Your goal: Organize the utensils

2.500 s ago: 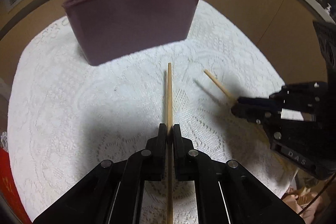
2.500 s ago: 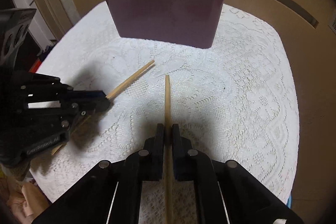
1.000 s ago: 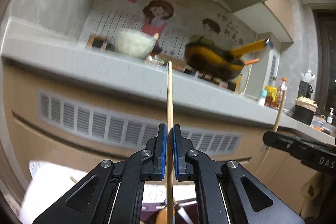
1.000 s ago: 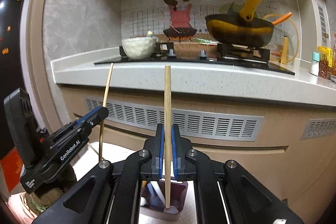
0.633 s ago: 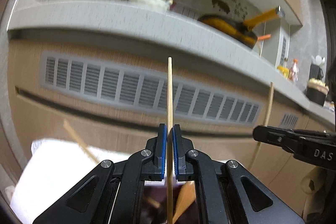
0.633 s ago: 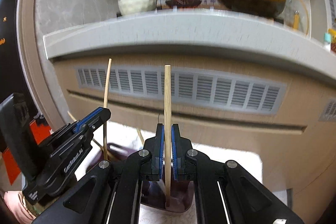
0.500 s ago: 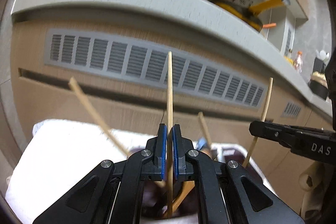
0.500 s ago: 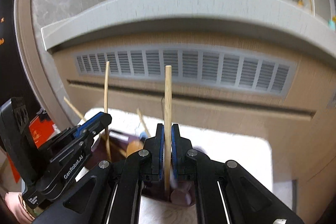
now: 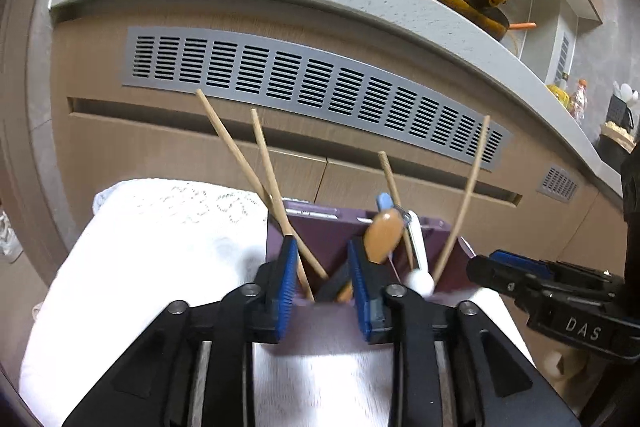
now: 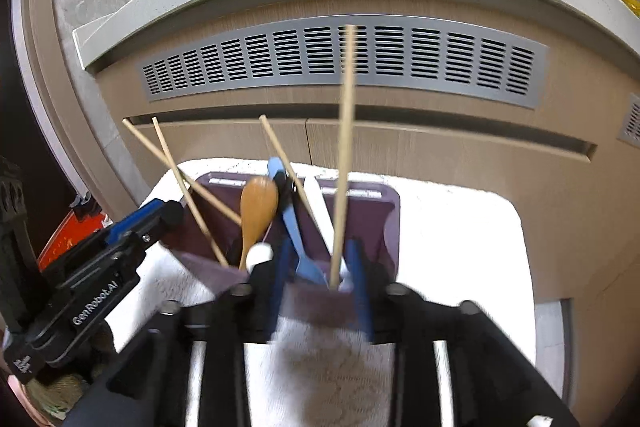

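Left wrist view: the left gripper (image 9: 322,281) hangs over the near wall of the purple holder (image 9: 316,237), its jaws just sprung apart and pressing on nothing. The chopstick (image 9: 276,199) it let go stands in the holder's left end, crossing a second stick and leaning up and away to the left, its foot just beyond the left pad. A wooden spoon (image 9: 382,235) rises from the holder's middle beside the right pad, clear of it.

In the right wrist view the right gripper (image 10: 320,279) is likewise released at the holder's (image 10: 376,227) right end, jaws just opened. Its chopstick (image 10: 344,155) stands nearly upright between the pads, foot inside the holder, touching neither as far as the blur allows.

Both sticks run lengthwise up out of the holder, ahead of and above each gripper. My reading: each hand must pull straight back from the holder, not sideways, lest a pad knock a leaning stick.
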The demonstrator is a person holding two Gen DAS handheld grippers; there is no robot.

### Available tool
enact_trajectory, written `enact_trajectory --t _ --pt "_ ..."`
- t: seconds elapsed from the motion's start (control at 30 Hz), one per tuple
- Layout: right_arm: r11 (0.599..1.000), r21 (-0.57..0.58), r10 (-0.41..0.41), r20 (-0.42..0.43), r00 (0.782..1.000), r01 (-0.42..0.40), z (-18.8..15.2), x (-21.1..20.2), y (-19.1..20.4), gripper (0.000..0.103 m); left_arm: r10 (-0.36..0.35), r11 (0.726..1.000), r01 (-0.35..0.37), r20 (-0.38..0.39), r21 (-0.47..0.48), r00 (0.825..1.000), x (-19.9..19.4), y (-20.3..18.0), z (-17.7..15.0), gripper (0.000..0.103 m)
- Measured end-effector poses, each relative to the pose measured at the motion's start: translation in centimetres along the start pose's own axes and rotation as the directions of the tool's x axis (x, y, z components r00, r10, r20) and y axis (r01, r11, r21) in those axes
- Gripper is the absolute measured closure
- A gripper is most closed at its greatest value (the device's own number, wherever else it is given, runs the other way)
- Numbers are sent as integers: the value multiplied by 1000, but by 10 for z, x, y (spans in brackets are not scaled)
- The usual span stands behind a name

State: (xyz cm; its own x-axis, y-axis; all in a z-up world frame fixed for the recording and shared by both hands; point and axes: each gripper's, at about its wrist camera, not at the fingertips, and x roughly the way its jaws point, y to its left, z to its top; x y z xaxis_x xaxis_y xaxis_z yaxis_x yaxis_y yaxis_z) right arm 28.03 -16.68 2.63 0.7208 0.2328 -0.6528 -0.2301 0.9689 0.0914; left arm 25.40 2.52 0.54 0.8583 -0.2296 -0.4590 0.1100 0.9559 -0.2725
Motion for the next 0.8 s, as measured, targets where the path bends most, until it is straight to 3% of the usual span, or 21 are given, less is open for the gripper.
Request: enact_trajectory --t 0.07,0.13,0.2,0.27,0.37,0.47,0.53,0.63,0.8 --pt "1000 20 6 9 1000 -7 -11 -14 0 61 1 1000 -1 -3 13 1000 -17 -5 -4 52" --pt "999 36 19 10 1000 -19 -22 -26 -1 59 2 1000 -2 -5 28 1000 -32 -10 -8 43" --pt "999 46 27 9 1000 -28 -35 -39 0 49 -1 999 2 -18 43 1000 -49 -15 -14 29" --pt "998 53 23 19 1000 -24 -49 -52 2 36 -4 998 6 -35 57 999 -65 -19 -22 7" --pt "999 50 -10 42 999 8 -70 -75 4 30 24 995 -22 -17 102 1000 -95 -26 -35 0" --pt "998 18 -63 95 993 62 -87 -102 13 13 71 988 -74 29 138 997 -120 -32 -42 0" --pt "994 -1 -110 166 980 111 -98 -125 21 6 95 983 -105 73 149 993 -142 -34 -49 0" --pt "986 -10 -160 252 954 168 -109 -150 34 6 130 978 -146 114 148 985 -165 -36 -58 0" --pt "969 42 -244 342 907 245 -127 -176 40 1 187 963 -203 105 177 977 -184 -42 -72 0"
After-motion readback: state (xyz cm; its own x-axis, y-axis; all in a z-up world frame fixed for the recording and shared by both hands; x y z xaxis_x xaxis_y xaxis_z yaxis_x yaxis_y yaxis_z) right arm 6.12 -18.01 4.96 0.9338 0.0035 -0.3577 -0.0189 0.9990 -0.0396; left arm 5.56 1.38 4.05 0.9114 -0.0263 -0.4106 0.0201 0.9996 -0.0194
